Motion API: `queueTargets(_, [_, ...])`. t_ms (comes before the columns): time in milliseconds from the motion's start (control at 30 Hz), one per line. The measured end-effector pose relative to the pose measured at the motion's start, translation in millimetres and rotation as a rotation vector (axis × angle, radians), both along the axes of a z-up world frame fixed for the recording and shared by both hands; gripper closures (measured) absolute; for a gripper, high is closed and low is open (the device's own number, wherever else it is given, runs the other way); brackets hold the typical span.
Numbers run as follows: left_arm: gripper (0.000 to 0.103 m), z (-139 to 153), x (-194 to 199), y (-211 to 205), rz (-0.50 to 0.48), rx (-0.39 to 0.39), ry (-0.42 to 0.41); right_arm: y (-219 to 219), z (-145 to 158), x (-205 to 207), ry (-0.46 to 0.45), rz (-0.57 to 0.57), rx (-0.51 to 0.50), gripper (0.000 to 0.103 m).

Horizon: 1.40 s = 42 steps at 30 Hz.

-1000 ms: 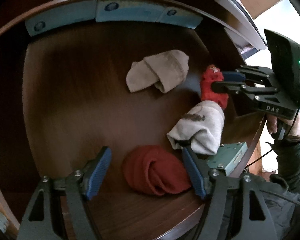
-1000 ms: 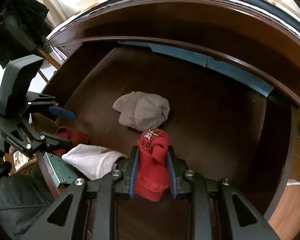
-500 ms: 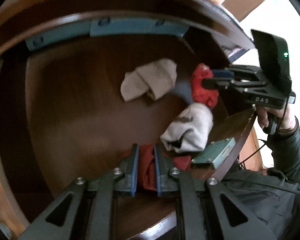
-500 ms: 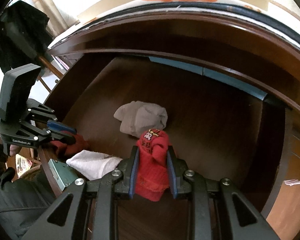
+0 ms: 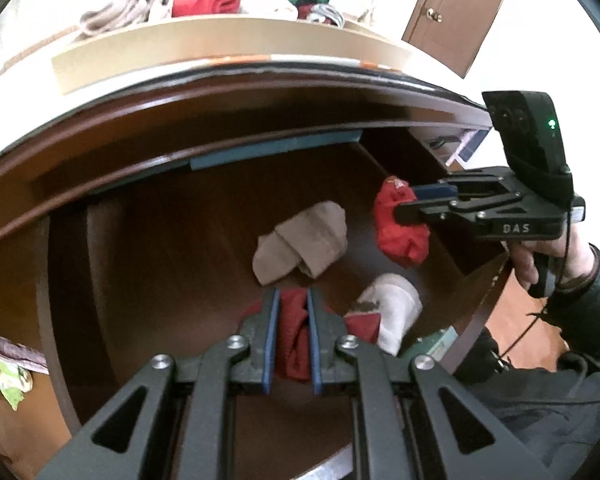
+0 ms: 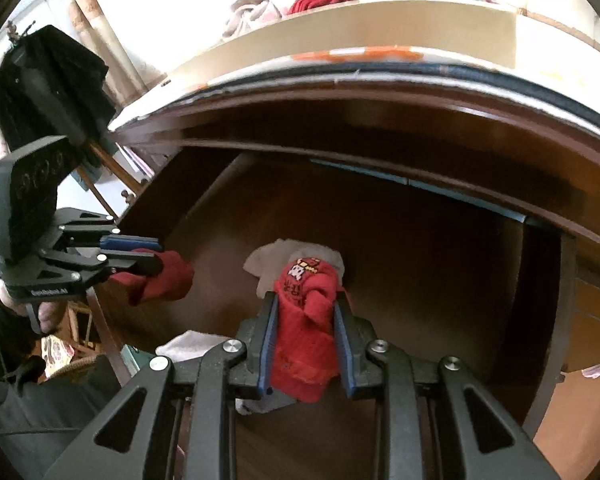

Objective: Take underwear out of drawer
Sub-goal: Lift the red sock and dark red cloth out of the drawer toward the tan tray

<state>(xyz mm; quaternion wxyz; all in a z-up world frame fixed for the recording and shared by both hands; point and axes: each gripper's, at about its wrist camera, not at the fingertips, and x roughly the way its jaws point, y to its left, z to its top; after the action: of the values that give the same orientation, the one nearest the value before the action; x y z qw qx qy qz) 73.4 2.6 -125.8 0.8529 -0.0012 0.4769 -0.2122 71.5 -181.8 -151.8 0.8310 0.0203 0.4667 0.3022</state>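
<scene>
**Inspector:** A dark wooden drawer [image 5: 148, 264] is standing pulled out under a desktop that is carrying a pale tray [image 5: 228, 52] heaped with rolled garments. Report on your left gripper [image 5: 291, 344].

**Operator:** Its jaws are sitting nearly closed, pinching a dark red roll of underwear [image 5: 296, 340].

**Inspector:** Confirmed. The blue pads [image 5: 271, 340] are pressing both sides of that roll, and in the right wrist view you are holding it raised beside the drawer's left wall, with cloth bulging past the fingertips. And your right gripper [image 6: 305, 340]?

**Operator:** It is clamping a bright red roll with a pixel print [image 6: 306, 320], jaws narrow but a little wider than the left.

**Inspector:** Agreed. That roll is filling the gap between the pads and standing above the fingertips; in the left wrist view you are carrying it clear of the drawer floor near the right wall.

**Operator:** What is lying in the drawer?

**Inspector:** A beige folded piece [image 5: 300, 248] is lying on the floor mid-drawer, apart from both grippers. A white roll [image 5: 392, 312] is lying near the front, just right of your left fingers.
</scene>
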Motion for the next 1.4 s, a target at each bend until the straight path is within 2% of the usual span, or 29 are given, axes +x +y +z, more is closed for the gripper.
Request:
queueTargets(467, [0.092, 16, -6, 3, 0.114, 0.038, -0.208, 1, 14, -16, -0.146, -0.015, -0.023, 0.074])
queueTargets(1100, [0.092, 24, -12, -2, 0.143, 0.056, -0.329, -1, 23, -27, -0.254, -0.031, -0.027, 0.074])
queueTargets(1400, [0.092, 28, -14, -3, 0.149, 0.053, -0.35, -4, 26, -35, -0.288, -0.038, -0.023, 0.074])
